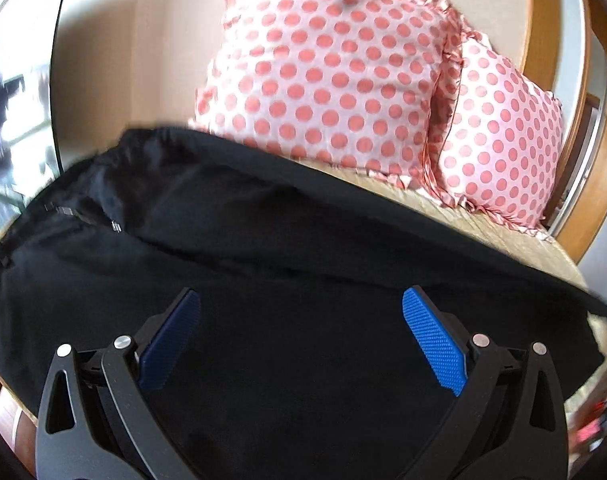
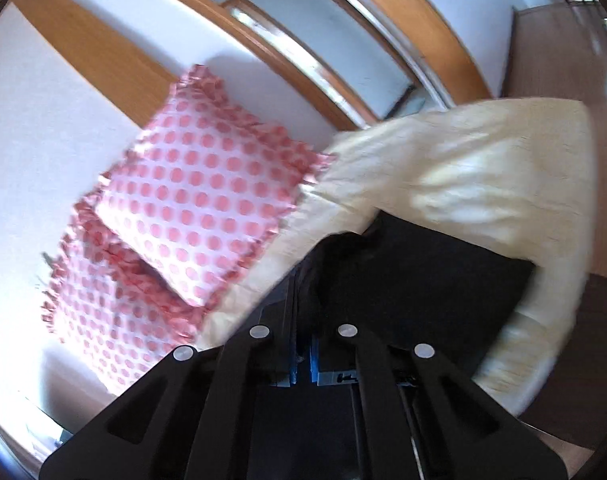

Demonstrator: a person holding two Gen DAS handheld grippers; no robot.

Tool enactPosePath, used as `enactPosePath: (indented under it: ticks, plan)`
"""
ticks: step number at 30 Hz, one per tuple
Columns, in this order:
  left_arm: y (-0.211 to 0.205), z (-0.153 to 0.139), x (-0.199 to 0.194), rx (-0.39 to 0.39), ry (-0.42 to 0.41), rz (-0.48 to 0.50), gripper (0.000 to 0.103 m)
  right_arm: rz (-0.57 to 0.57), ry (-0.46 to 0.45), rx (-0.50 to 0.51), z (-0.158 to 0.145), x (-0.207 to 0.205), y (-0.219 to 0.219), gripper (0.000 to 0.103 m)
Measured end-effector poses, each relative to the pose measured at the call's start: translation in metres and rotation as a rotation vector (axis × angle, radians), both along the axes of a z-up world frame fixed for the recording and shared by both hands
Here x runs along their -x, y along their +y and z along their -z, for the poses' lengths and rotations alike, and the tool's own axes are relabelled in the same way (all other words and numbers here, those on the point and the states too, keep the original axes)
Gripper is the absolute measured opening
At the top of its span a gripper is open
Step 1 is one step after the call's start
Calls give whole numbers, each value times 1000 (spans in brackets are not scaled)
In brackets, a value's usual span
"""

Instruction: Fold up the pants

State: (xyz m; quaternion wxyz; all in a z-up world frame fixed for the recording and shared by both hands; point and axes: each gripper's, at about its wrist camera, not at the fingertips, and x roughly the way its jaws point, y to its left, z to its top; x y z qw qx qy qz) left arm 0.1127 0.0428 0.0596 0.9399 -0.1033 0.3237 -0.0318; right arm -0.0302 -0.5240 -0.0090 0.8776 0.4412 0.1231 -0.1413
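Pants (image 1: 263, 240) spread under open left tongs (image 1: 301, 344), pinched by right tongs (image 2: 303, 280).

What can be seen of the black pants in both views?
The pants are plain black soft cloth, spread wide over the cream bedcover in front of two dotted pillows. A waistband edge with small tags shows at their left. The left gripper stands open above them; the right gripper is shut on a bunched fold.
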Motion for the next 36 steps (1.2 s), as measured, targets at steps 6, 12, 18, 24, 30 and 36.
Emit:
enactPosePath:
  ticks: [6, 12, 18, 24, 30, 36]
  plan:
    - [27, -4, -22, -12, 62, -32, 101, -14, 152, -67, 48, -5, -9, 3]
    - [63, -20, -87, -26, 149, -89, 101, -25, 173, -23, 45, -11, -9, 3]
    - [98, -10, -188, 73, 289, -197, 93, -44, 179, -6, 45, -7, -8, 3]
    - [120, 17, -266, 130, 426, -282, 76, -56, 193, -4, 43, -9, -8, 3]
    - [134, 24, -293, 96, 444, -379, 44, -61, 219, 26, 40, -13, -6, 3]
    - [142, 8, -267, 158, 363, -362, 11, -66, 210, 31, 37, -16, -9, 3]
